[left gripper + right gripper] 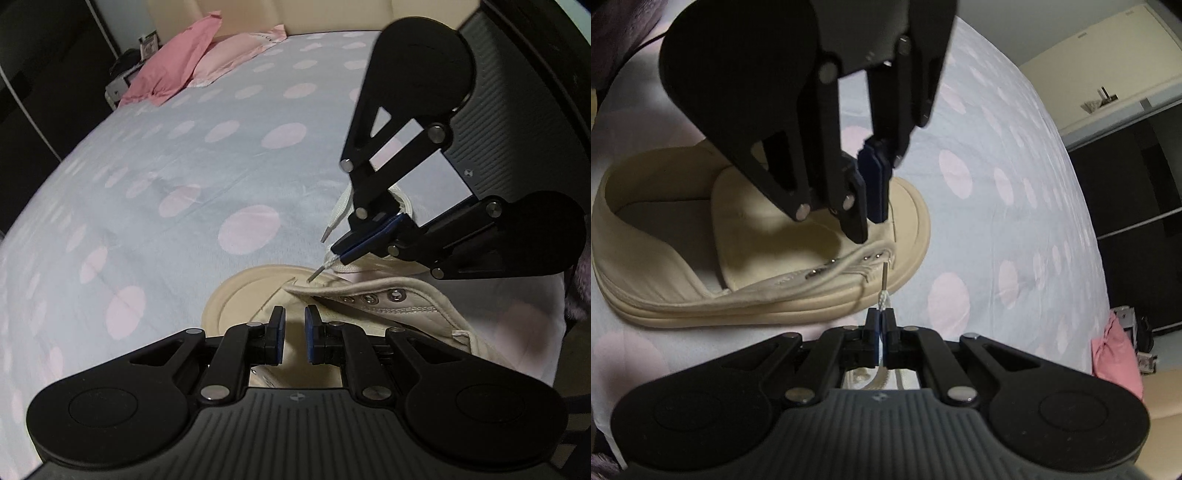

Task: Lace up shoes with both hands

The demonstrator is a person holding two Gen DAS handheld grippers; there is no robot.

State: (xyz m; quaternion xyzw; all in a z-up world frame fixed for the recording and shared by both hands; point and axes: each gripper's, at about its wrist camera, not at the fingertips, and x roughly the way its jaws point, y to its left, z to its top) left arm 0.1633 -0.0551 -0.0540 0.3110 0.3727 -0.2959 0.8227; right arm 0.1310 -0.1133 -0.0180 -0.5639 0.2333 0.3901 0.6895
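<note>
1. A cream shoe [701, 258] is laid on its side on a dotted bed [184, 166].
2. A white lace [884, 295] is pinched near its tip by the right gripper [881, 317]; the tip is set at the front eyelet [877, 254].
3. The left gripper [294, 317] is held over the toe, its fingers narrowly apart, holding nothing.
4. Pink pillows [177, 70] are seen at the far end.

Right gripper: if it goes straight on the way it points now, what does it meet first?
Probably the cream shoe. The right gripper is shut on the white lace, whose metal tip aims at the front eyelets. Depth is unclear.
</note>
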